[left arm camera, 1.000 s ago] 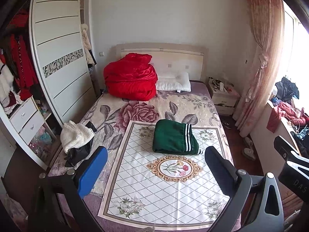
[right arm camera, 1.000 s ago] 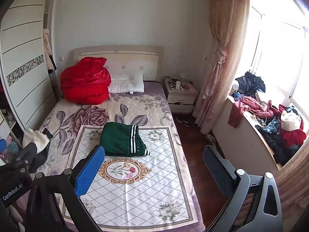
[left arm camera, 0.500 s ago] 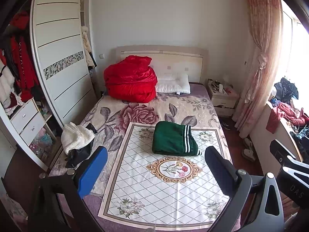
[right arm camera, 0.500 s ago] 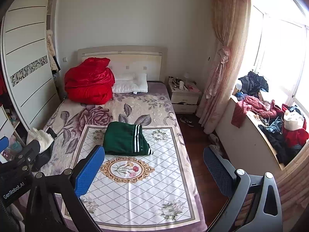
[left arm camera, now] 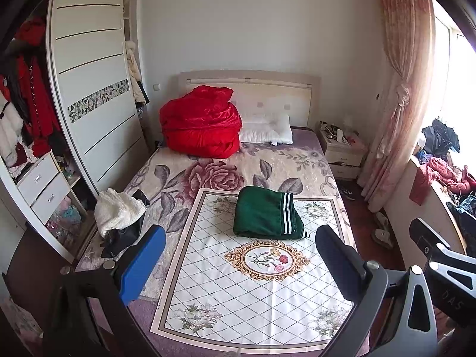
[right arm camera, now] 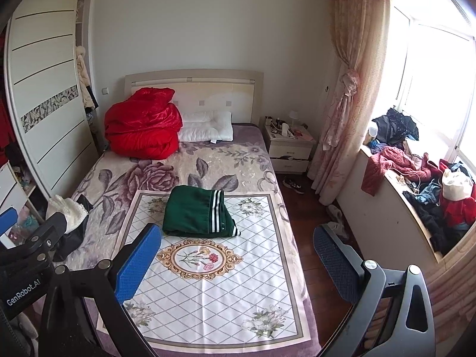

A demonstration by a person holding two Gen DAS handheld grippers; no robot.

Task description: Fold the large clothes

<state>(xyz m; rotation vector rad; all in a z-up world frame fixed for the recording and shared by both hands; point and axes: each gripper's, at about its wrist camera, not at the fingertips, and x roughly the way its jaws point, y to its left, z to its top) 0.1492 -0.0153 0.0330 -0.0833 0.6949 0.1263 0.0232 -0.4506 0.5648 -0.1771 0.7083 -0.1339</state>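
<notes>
Bedroom, bed (left arm camera: pixel 178 178) w/ a floral mat (left arm camera: pixel 253 267) spread over the foot end. Green garment (left arm camera: pixel 267 214) sits folded on the mat's far half, stripes on its right edge, nothing touching it. Your left gripper (left arm camera: pixel 238 255) and right gripper (right arm camera: pixel 235 255) both hang back off the foot of the bed, fingers wide apart, holding nothing. Looks like this fold is finished, so you're between items. Next move prob. means shifting the green bundle aside and fetching another piece: the white/black pile (left arm camera: pixel 120 220) at the bed's left edge is nearest; more clothes heaped on the sill (right arm camera: pixel 416 178) to the right. Mat's near half is free for spreading. Red quilt (left arm camera: pixel 200 122) and pillow (left arm camera: pixel 267 128) sit by the headboard, well apart from the work area. Wardrobe (left arm camera: pixel 95 89) stands close on the left, so mind your elbow room there.
</notes>
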